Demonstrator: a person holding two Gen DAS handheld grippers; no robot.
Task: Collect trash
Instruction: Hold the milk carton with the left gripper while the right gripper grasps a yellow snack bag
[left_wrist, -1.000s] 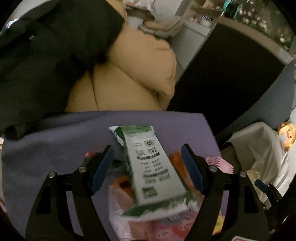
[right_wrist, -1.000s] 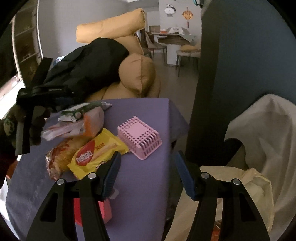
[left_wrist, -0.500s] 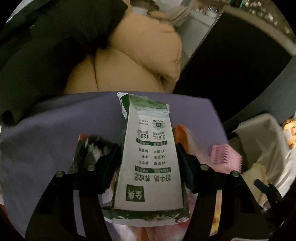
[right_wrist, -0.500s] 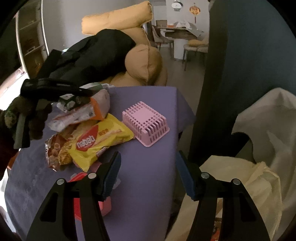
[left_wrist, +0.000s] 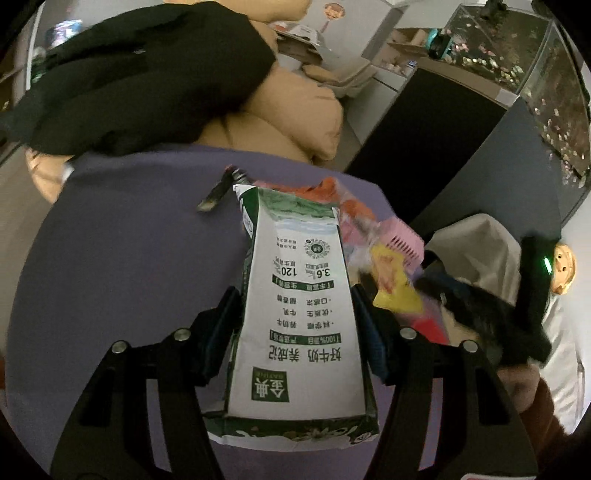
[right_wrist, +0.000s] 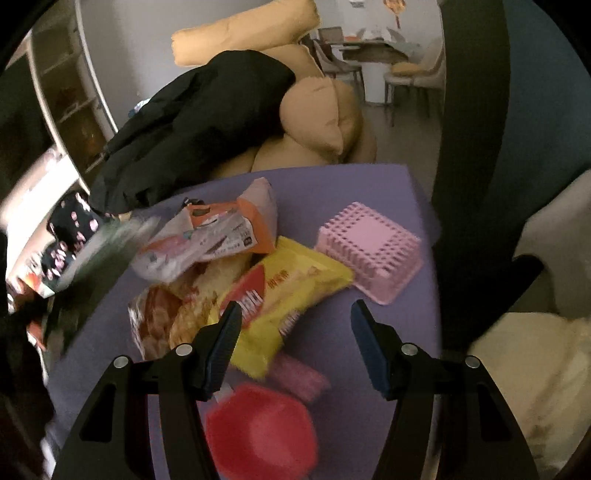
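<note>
Milk carton (left_wrist: 301, 314) – "3.6", "120".

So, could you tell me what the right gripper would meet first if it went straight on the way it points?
Probably the yellow wafer packet; the open right gripper points at it.

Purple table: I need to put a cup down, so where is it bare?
The purple table is bare beyond the pink basket toward the far edge, and left of the milk carton. Crowded: the centre, where the yellow wrapper overlaps other packets.
</note>
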